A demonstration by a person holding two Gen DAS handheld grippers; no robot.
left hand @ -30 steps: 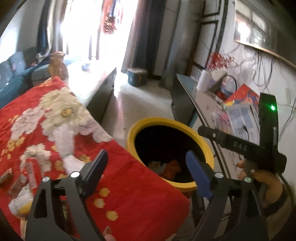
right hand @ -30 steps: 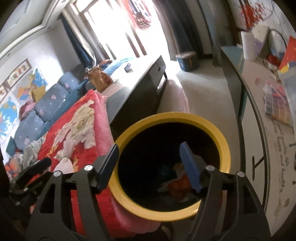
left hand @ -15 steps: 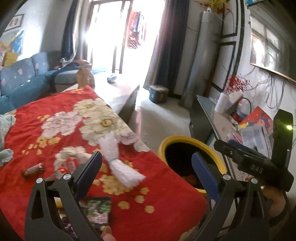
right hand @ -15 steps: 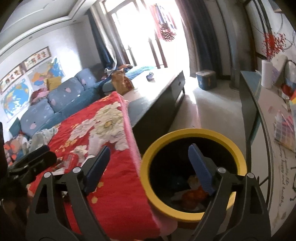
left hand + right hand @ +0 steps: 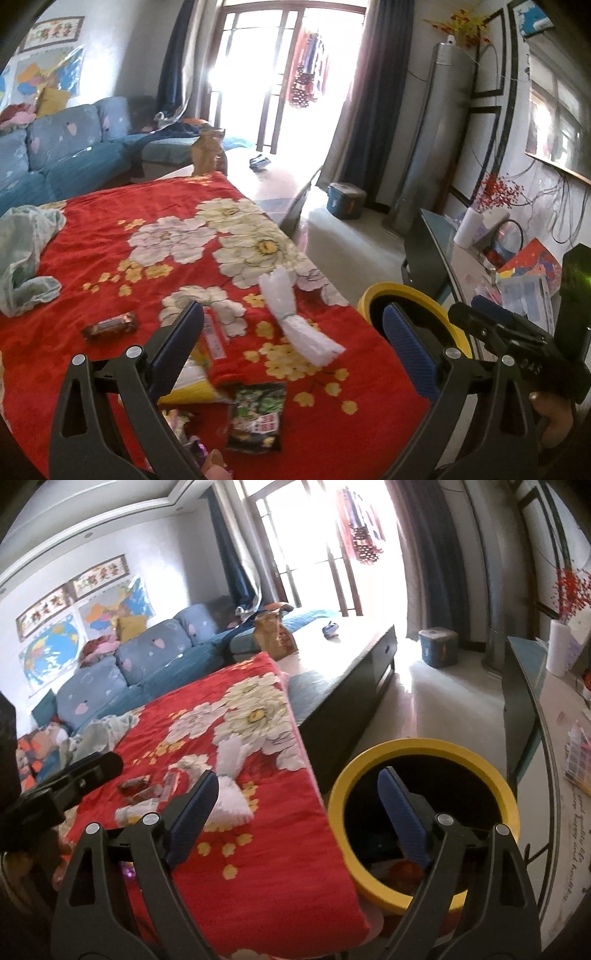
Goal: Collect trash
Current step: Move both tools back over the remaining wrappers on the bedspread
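Left wrist view: the left gripper (image 5: 295, 339) gapes wide and empty above a red flowered blanket (image 5: 122, 236). On it lie one white tied plastic bag (image 5: 295, 317) at twelve o'clock, one brown candy bar (image 5: 110, 325) at ten, and one glossy green wrapper (image 5: 256, 417) at six. One round yellow-rimmed bin (image 5: 413, 295) stands at two o'clock. Right wrist view: the right gripper (image 5: 297, 812), equally wide and empty, hangs over the blanket's (image 5: 266, 849) edge, the bin (image 5: 424, 746) at three o'clock, the plastic bag (image 5: 231, 786) at ten.
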